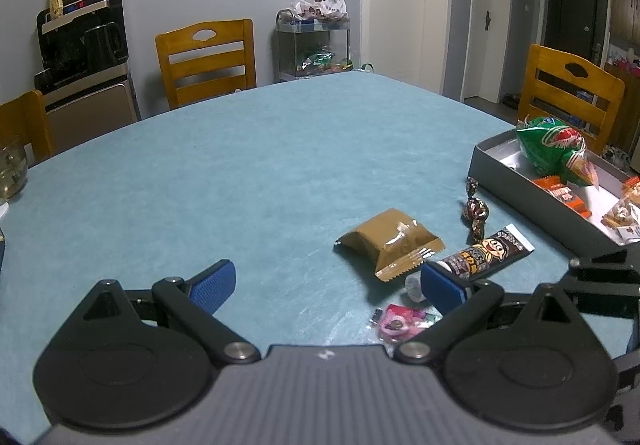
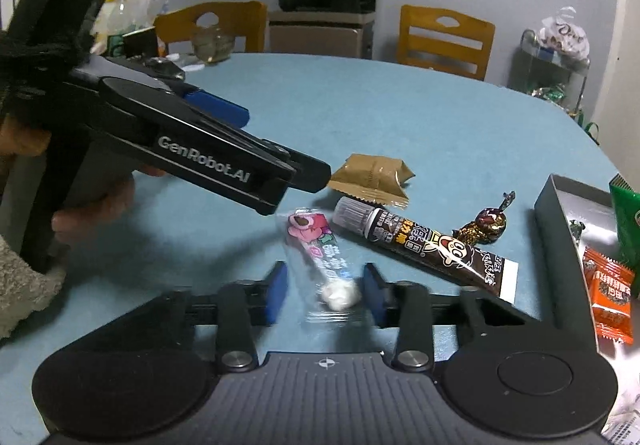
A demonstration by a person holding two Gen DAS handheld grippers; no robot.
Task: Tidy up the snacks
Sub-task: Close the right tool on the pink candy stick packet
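Observation:
A pink candy packet (image 2: 320, 245) in clear wrap lies on the blue table, its near end between the fingers of my right gripper (image 2: 324, 293). The blurred pads stand a little apart from the wrap, so that gripper is open. Beyond it lie a dark cartoon tube (image 2: 424, 245), foil-wrapped chocolates (image 2: 486, 225) and a brown packet (image 2: 372, 177). My left gripper (image 1: 328, 285) hovers wide open and holds nothing. The brown packet (image 1: 390, 241), the tube (image 1: 480, 255) and the pink packet (image 1: 398, 319) sit by its right finger. A person's hand holds the left gripper (image 2: 286, 145) just left of the snacks.
A grey box (image 1: 500, 181) at the right holds a green bag (image 1: 548, 149) and orange packets (image 1: 560, 193). Wooden chairs (image 1: 208, 61) ring the table. A glass jar (image 1: 12, 169) stands at the left edge. A wire trolley (image 1: 312, 45) stands by the wall.

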